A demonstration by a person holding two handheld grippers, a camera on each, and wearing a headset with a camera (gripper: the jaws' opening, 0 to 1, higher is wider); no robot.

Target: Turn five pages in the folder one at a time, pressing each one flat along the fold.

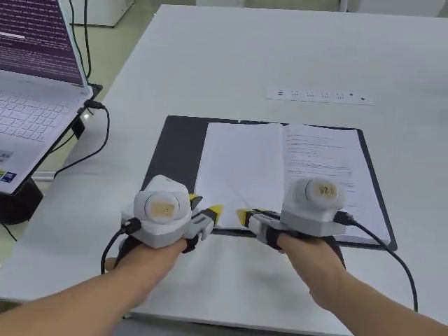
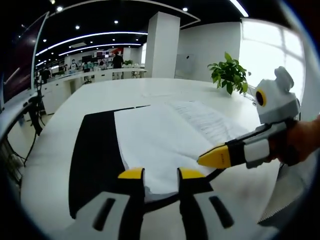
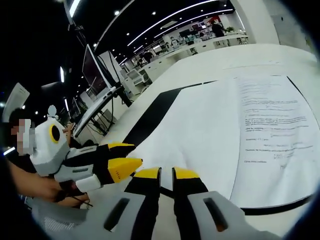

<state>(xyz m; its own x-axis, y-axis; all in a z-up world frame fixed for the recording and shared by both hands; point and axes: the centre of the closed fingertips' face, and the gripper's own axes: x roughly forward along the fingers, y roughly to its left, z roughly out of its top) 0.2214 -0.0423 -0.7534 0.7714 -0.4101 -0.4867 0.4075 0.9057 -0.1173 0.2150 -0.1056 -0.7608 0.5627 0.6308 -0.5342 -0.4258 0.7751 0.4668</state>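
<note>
An open folder with a black cover (image 1: 178, 143) lies flat on the white table. Its left page (image 1: 241, 168) is blank and its right page (image 1: 322, 164) is printed. Both grippers hover at the folder's near edge, by the fold. My left gripper (image 1: 204, 206) (image 2: 161, 175) is open, with nothing between its yellow-tipped jaws, just over the blank page's (image 2: 155, 140) near corner. My right gripper (image 1: 245, 215) (image 3: 166, 175) has its jaws close together with nothing in them, low over the blank page (image 3: 200, 125). The left gripper (image 3: 117, 160) enters the right gripper view, and the right gripper (image 2: 220, 156) enters the left gripper view.
An open laptop (image 1: 31, 105) stands at the left on a dark stand, with black cables (image 1: 98, 133) trailing beside it. A white power strip (image 1: 318, 96) lies beyond the folder. The table's near edge is right under the person's forearms.
</note>
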